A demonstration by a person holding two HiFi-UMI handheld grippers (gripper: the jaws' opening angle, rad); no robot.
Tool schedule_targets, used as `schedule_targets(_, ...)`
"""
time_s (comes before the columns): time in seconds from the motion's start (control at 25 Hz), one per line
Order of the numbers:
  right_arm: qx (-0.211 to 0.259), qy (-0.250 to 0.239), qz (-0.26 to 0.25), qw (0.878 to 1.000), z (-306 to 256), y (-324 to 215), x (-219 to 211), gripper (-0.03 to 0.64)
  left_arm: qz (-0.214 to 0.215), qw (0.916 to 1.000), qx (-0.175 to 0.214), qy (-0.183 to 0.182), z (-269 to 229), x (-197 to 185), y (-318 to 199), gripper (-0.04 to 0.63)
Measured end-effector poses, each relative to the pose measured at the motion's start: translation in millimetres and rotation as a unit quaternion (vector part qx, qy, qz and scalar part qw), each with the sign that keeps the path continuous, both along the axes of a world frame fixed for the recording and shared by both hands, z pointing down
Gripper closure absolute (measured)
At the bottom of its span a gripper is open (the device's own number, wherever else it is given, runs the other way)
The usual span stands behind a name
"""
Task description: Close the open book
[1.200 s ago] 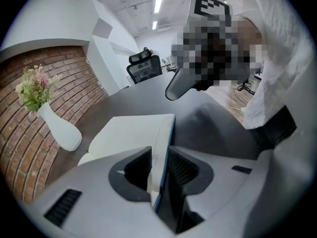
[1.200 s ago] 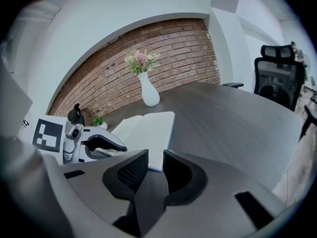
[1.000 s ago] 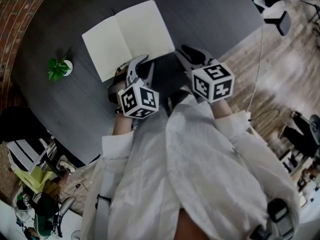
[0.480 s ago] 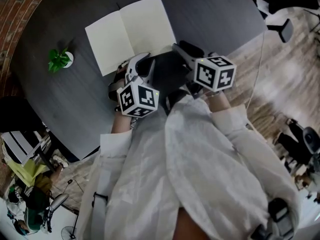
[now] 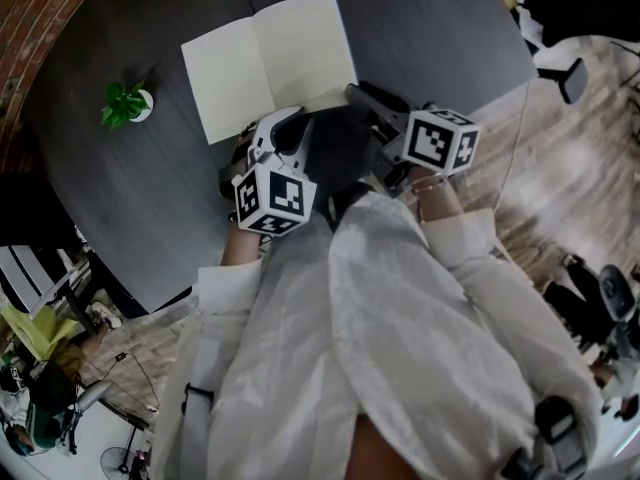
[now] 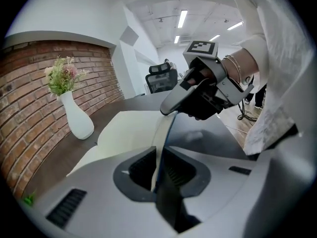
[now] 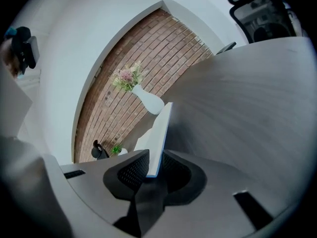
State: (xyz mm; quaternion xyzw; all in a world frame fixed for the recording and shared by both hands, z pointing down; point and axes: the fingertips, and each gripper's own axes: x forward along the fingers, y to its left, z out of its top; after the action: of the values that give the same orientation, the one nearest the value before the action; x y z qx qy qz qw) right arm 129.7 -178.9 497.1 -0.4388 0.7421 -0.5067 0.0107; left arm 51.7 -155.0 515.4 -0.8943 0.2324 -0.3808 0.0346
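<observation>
head view: dim, muted, bent at edges, book the brightest patch | left gripper view: bright ceiling strip lights far overhead | right gripper view: worktop washed pale | both: fisheye, black corners

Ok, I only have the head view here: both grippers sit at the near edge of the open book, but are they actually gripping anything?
Observer: The left gripper is: its jaws have just been closing and now pinch the book's cover, cream inside, blue outside.
Operator: And the right one?
Observer: The right gripper has just closed further too, with the same cover pinched between its jaws.
Operator: Anything beyond the book that I'm missing?
Observer: A white vase with flowers stands on the table by the brick wall.
</observation>
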Motion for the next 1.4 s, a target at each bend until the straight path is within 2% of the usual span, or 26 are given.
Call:
schedule_targets(0.32,0.034,0.014,-0.037,0.999,-30,-12,-9,0.583,-0.024,0.9992,0.003,0.033,-10,-4,-1,0.548)
schedule_targets(0.48,0.045,0.02,-0.072,0.996,-37,-12,-18,0.591,-0.043,0.9983,0.002,0.04,-14,-10,-2,0.548)
schedule_targets(0.6,0.058,0.046,-0.098,0.992,-45,-14,-24,0.592,-0.05,0.9976,-0.003,0.047,-18,-12,0,0.546)
schedule_targets(0.76,0.088,0.083,-0.131,0.984,-55,-15,-35,0.592,-0.074,0.9941,-0.016,0.078,-29,-16,2,0.549)
schedule_targets(1.0,0.119,0.121,-0.192,0.967,-67,-17,-55,0.592,-0.143,0.98,-0.045,0.131,-41,-37,4,0.569)
schedule_targets(1.16,0.126,0.136,-0.217,0.958,-71,-17,-63,0.592,-0.185,0.9703,-0.047,0.148,-48,-54,2,0.577)
schedule_targets(1.4,0.141,0.154,-0.26,0.943,-74,-20,-81,0.592,-0.258,0.9464,-0.074,0.179,-46,-84,5,0.58)
